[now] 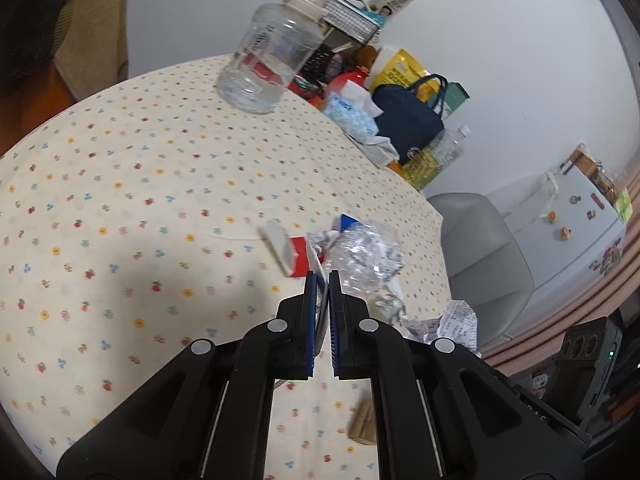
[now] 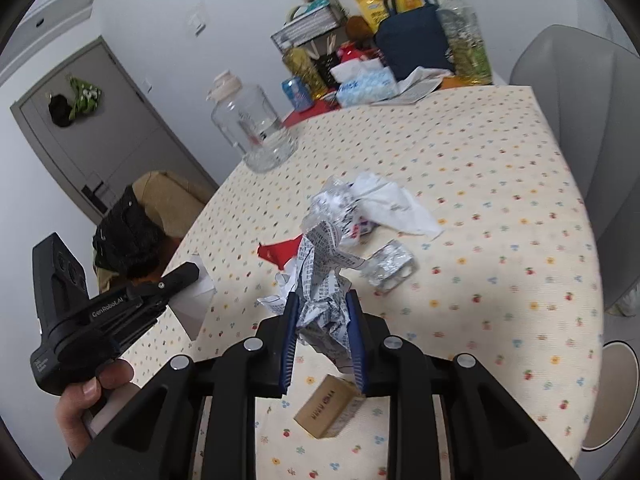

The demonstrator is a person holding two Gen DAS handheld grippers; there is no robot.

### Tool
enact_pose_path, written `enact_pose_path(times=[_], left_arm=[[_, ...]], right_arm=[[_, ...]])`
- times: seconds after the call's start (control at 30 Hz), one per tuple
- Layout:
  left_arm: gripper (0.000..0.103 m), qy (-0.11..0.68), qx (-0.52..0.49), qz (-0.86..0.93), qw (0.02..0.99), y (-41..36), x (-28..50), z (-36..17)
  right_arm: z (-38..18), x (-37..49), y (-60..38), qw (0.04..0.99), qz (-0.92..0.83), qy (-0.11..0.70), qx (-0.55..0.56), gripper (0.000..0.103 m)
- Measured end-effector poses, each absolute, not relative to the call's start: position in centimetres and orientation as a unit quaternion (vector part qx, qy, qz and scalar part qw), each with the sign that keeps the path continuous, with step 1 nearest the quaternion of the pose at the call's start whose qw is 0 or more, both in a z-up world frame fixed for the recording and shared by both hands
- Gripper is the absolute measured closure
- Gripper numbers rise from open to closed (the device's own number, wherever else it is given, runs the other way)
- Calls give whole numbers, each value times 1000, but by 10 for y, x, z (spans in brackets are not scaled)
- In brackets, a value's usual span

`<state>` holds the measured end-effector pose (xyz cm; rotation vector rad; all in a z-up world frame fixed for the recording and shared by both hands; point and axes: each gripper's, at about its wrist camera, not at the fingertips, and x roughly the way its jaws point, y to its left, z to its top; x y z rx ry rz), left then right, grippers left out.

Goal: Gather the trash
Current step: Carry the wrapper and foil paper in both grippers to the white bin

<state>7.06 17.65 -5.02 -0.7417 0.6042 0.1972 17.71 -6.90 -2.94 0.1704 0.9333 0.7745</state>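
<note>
My left gripper (image 1: 322, 280) is shut on a thin white card (image 1: 318, 308), and a red and white carton piece (image 1: 294, 256) sits at its tip. Just beyond lies a crumpled clear wrapper (image 1: 368, 252). In the right wrist view my right gripper (image 2: 322, 308) is shut on a crumpled printed receipt (image 2: 320, 280), held a little above the floral tablecloth (image 2: 500, 240). Past it lie a white tissue (image 2: 392, 204), a foil blister pack (image 2: 390, 266) and a red scrap (image 2: 280, 254). A small brown box (image 2: 326, 406) rests under the right fingers. The left gripper (image 2: 192, 271) shows at the left, a hand around it.
A large clear jar (image 2: 252, 128) stands mid-table. Along the far edge crowd a navy bag (image 2: 412, 40), a blue tissue pack (image 2: 366, 86), a can and bottles. A grey chair (image 2: 580, 140) stands to the right. The table's edge drops off on the left.
</note>
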Motion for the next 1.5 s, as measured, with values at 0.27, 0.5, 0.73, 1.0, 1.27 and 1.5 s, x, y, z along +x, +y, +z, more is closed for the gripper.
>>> enact_pose_path(times=[0.27, 0.5, 0.73, 1.0, 1.27, 1.5], left_arm=[[97, 302, -321, 57, 896, 130, 92, -35], [97, 313, -293, 20, 903, 83, 114, -24], [97, 329, -268, -19, 905, 34, 136, -22], [97, 352, -241, -59, 903, -21, 159, -26], [97, 383, -222, -103, 891, -76, 189, -40], [97, 415, -198, -137, 878, -124, 215, -54]], right_arm=[[-17, 181, -140, 843, 325, 410, 127, 80], [-15, 183, -208, 866, 271, 390, 156, 80], [-20, 189, -272, 882, 218, 378, 180, 80], [-37, 189, -349, 892, 148, 373, 206, 80], [-56, 183, -406, 893, 99, 376, 225, 80], [-84, 185, -444, 887, 62, 390, 241, 80]])
